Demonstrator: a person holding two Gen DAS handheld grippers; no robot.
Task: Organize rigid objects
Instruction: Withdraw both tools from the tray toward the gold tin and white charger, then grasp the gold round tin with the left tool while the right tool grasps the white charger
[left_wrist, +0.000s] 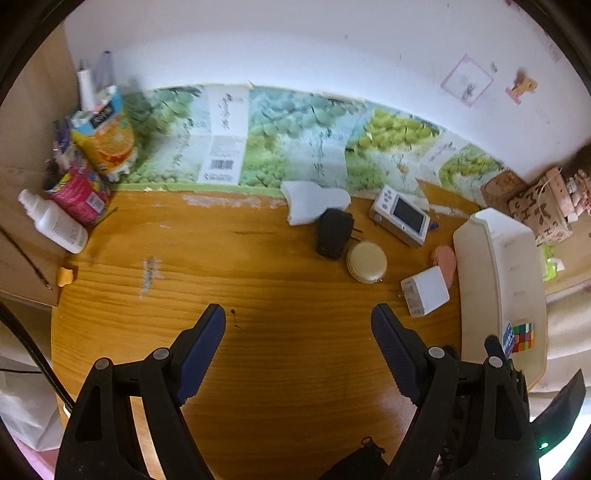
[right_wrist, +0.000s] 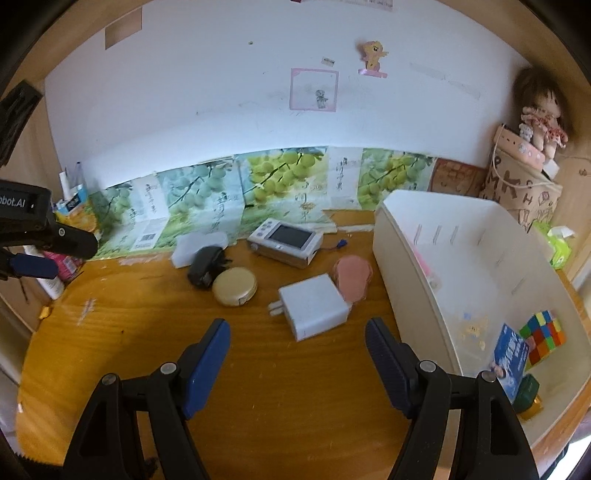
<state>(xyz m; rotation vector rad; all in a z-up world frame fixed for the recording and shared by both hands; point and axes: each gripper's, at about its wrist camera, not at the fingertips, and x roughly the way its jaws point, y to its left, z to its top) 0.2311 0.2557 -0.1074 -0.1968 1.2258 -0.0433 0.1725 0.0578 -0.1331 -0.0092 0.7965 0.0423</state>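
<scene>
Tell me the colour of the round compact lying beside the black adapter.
Pale cream-gold: the round compact shows best in the right wrist view, touching the black adapter.

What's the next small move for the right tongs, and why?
Probably ease the right tongs forward and down over the white charger. They are open and empty, the charger lies just ahead on the table, nearest of the loose items, beside the white bin.

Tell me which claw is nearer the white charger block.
Right. The right claw hangs open just short of the white charger block, which sits almost between its fingertips. The left claw, also open, is off to the block's left over bare table.
</scene>
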